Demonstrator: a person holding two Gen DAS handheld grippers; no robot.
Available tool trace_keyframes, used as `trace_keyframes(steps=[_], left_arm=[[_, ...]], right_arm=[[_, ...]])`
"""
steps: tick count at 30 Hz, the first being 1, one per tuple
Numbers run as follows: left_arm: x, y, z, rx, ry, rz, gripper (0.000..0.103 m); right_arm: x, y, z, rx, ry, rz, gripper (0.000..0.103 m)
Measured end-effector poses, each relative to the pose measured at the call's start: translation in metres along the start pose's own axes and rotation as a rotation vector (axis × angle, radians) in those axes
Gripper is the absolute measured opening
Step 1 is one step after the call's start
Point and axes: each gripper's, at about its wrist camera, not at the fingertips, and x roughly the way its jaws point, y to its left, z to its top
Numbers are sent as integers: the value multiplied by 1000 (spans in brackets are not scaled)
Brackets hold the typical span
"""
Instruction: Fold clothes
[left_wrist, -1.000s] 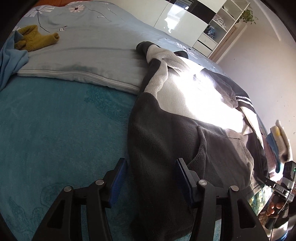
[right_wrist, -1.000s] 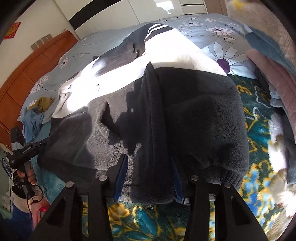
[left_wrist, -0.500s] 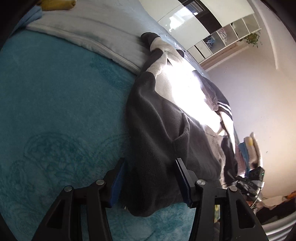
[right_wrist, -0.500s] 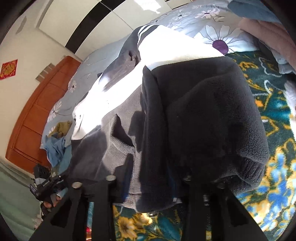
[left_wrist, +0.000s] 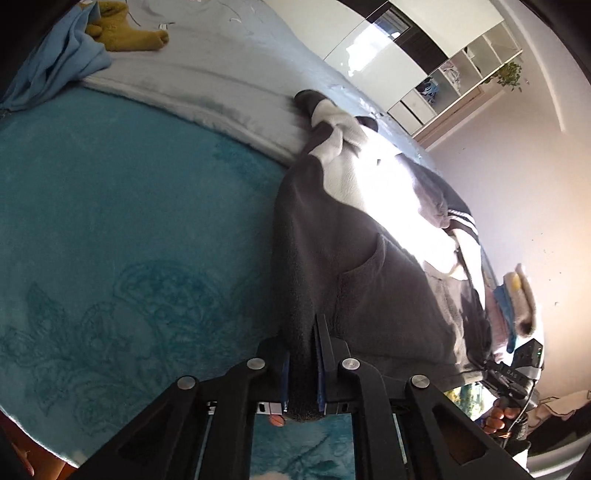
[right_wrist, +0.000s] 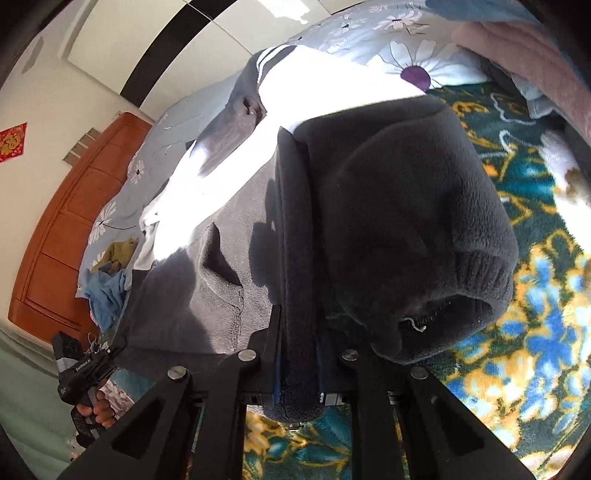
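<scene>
Spread flat across bed (left_wrist: 110, 206): dark grey and white fleece jacket (left_wrist: 369, 288) with striped collar, white half washed out by sun. Left gripper (left_wrist: 303, 365) jaws pinched tight on grey hem edge. Right gripper (right_wrist: 297, 365) jaws likewise clamped on hem fold, beside ribbed dark cuff (right_wrist: 476, 280).

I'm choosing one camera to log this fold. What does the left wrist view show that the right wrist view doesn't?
Only the left wrist view shows the plain teal blanket and the shelving. Only the right wrist view shows the ribbed cuff, the wooden headboard and the floral blanket. Both show the grey-and-white fleece jacket with a tool shut on its hem: left tool, right tool.
</scene>
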Motion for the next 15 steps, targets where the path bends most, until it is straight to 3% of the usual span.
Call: trace_keyframes(steps=[6, 8, 10, 13, 15], left_arm=[[-5, 4, -7, 38, -17, -25, 16], [-14, 3, -7, 71, -50, 27, 32], [-28, 7, -7, 78, -101, 95, 46], [-46, 15, -5, 67, -174, 145, 53], [-53, 19, -2, 38, -200, 139, 56]], right_arm=[[-21, 12, 0, -92, -36, -19, 19], [-37, 15, -3, -128, -81, -61, 22], [-55, 12, -8, -138, -138, -120, 31], [-75, -18, -18, -31, -231, -223, 43], [-78, -42, -21, 69, -260, -271, 47]])
